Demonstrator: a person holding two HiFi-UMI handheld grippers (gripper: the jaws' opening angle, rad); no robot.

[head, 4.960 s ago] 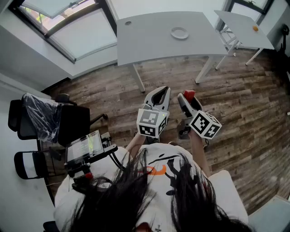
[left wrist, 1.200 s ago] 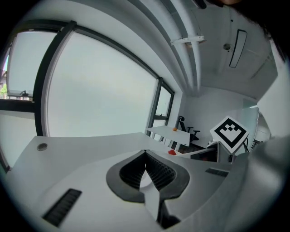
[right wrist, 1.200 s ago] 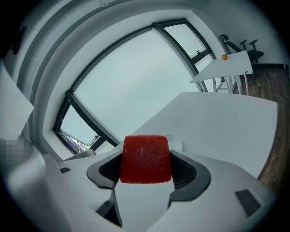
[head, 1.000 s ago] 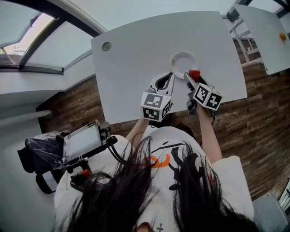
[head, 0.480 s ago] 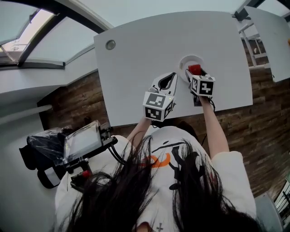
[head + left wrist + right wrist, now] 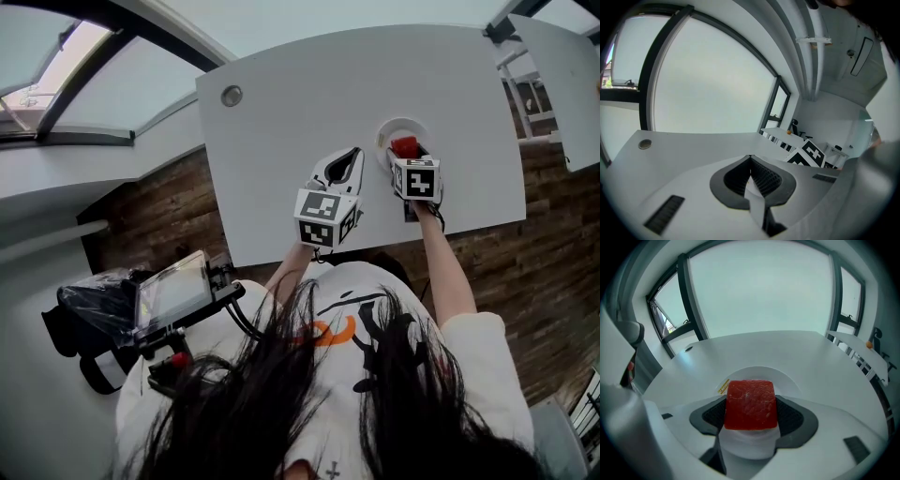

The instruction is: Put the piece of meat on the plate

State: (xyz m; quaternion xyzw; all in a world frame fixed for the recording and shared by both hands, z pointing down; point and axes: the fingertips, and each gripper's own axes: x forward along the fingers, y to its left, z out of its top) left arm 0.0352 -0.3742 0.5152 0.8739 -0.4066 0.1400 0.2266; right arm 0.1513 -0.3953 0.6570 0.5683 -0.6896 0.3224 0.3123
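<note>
Right gripper: jaws clamped on the meat, one pad on each side of it. In the right gripper view the meat is a red block with a squarish face, centre frame, filling the gap between the pads.

Plate: white, on the table, right of centre in the upper part of the head view. The meat is over the plate's near part. I cannot tell whether it touches the plate. In the right gripper view the plate's rim arcs just behind the meat, with a small yellow label at the left of the rim.

Left gripper: just left of the plate, over bare table. In its own view the jaws are together at the tips, with nothing between them.
</note>
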